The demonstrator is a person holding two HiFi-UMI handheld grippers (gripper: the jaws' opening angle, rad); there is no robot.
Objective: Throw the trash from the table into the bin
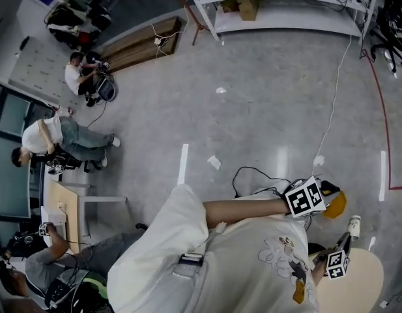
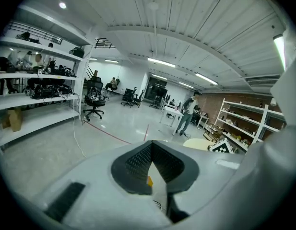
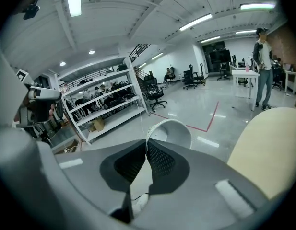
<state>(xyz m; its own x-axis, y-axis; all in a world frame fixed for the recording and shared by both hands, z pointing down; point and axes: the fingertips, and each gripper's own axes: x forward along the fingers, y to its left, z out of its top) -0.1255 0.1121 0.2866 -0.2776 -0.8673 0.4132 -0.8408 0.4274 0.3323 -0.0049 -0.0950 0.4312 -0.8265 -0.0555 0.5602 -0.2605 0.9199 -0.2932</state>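
Broadly, we stand over open grey floor (image 1: 266,96), free ahead as far as the white shelving (image 1: 279,8) along the far side. A red taped line (image 1: 385,122) bounds it on the right, and seated people (image 1: 57,139) close off the left. A round beige table (image 1: 367,279) sits low at our right, its curved rim just beside the right gripper (image 3: 146,142). A black cable (image 1: 253,173) loops on the floor near our arms.

The bin (image 3: 172,132) is white and round with its open mouth turned towards us. It sits on the floor just beyond the right gripper's tips, beside the table's edge. A small white cup (image 1: 354,225) shows near the table's rim; we cannot tell whether it stands on the table.

The right gripper is clenched, tips meeting and empty. The left gripper (image 2: 150,144) is likewise closed tip to tip, gripping nothing we can see; a yellow speck (image 2: 148,180) shows through the gap lower down.
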